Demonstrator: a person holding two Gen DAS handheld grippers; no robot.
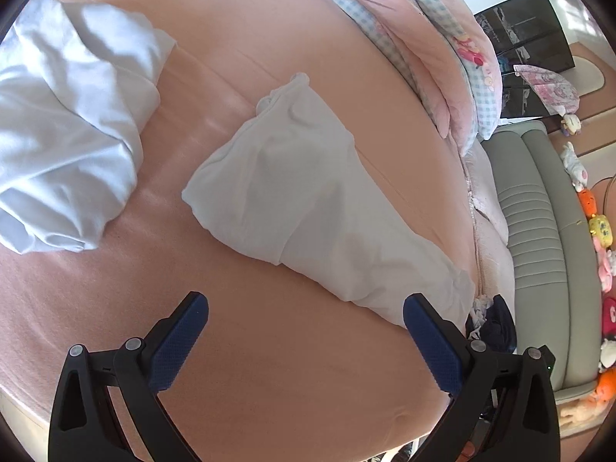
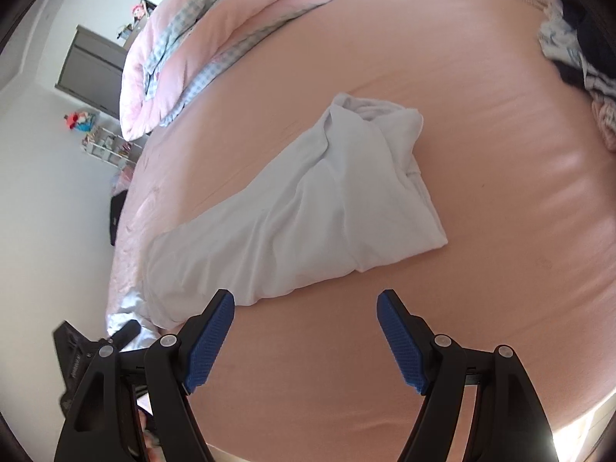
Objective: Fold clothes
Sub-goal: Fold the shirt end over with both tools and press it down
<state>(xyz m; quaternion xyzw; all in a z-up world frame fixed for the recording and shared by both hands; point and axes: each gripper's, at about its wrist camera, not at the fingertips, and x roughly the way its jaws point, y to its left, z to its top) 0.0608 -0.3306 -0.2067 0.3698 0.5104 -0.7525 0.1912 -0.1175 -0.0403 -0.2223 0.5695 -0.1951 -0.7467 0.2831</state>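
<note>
in the left wrist view a loose white garment (image 1: 65,123) lies crumpled at far left on the pink bed sheet (image 1: 269,346). right of it, mid-bed, lies a long folded white garment (image 1: 308,200). the left gripper (image 1: 306,317) has its jaws wide apart, empty; the right gripper (image 2: 306,313) likewise apart, holding nothing. risk: pinching only the top layer could drag the fold open, or snag the sheet.
</note>
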